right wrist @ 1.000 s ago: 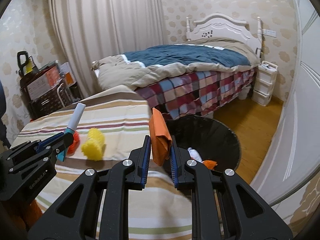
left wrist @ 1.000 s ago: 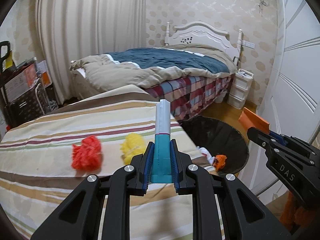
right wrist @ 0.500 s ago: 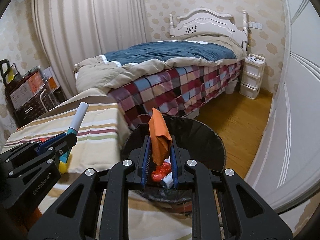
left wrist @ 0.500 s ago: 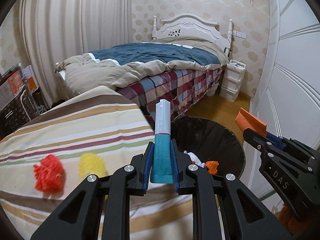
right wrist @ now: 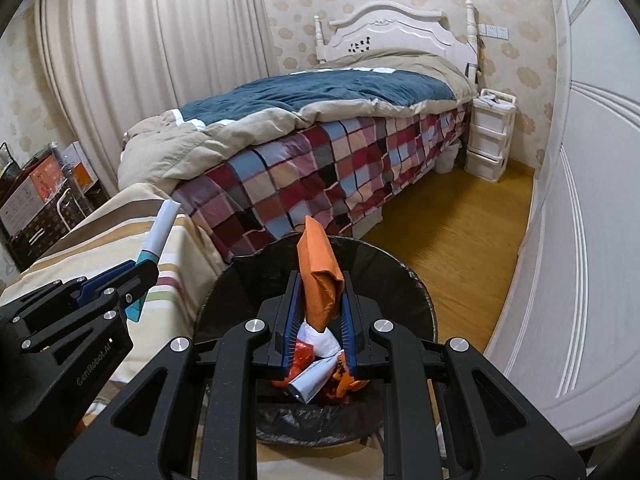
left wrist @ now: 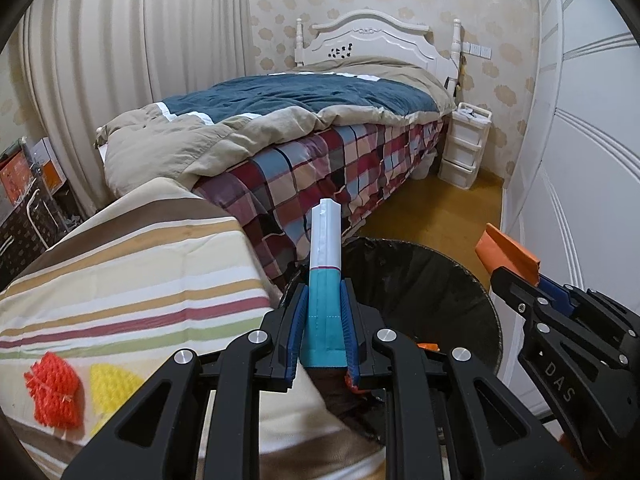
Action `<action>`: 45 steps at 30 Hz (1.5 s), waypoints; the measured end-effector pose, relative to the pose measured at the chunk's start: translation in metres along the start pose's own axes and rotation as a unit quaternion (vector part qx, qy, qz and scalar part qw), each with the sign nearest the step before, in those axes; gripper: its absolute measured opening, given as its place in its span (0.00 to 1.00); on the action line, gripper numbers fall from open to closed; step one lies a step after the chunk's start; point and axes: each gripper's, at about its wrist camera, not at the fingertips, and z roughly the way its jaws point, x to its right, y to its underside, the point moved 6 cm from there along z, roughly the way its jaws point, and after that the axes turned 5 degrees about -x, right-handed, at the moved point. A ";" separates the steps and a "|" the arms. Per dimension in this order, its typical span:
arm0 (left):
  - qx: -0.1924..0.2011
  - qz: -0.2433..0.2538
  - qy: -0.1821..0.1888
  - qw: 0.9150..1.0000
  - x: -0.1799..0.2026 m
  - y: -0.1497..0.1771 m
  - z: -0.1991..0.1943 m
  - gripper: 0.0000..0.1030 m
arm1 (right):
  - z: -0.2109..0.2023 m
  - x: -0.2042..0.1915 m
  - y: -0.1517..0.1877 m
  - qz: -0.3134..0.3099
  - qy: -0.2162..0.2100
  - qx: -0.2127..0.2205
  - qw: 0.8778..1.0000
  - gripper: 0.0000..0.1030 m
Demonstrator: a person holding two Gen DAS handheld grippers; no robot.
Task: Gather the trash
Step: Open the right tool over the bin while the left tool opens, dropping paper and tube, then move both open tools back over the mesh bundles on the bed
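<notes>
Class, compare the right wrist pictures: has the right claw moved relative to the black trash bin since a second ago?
Yes. The right claw, shut on the orange wrapper, has travelled from over the striped cover toward the trash bin and now hangs above its opening.

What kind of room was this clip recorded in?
A home bedroom: a bed with a white headboard and a plaid cover, full-length curtains, and a small white drawer unit beside the bed.

Bin liner [right wrist: 404, 280] glossy black plastic; striped cover [left wrist: 132, 280] matt cloth; floor [right wrist: 460, 248] smooth wood; orange wrapper [right wrist: 320, 268] crinkled plastic; red net ball [left wrist: 54, 392] rough mesh.
</notes>
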 end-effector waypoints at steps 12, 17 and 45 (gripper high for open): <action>-0.022 0.006 -0.005 1.000 0.006 -0.008 0.030 0.20 | 0.026 0.013 -0.006 0.008 0.010 -0.010 1.000 0.18; -0.032 0.003 -0.004 0.999 0.007 -0.009 0.038 0.36 | 0.032 0.017 -0.006 0.011 0.016 -0.011 1.000 0.19; 0.002 -0.025 -0.066 0.998 -0.039 0.000 -0.016 0.82 | -0.007 0.007 0.004 0.017 0.047 0.011 0.999 0.75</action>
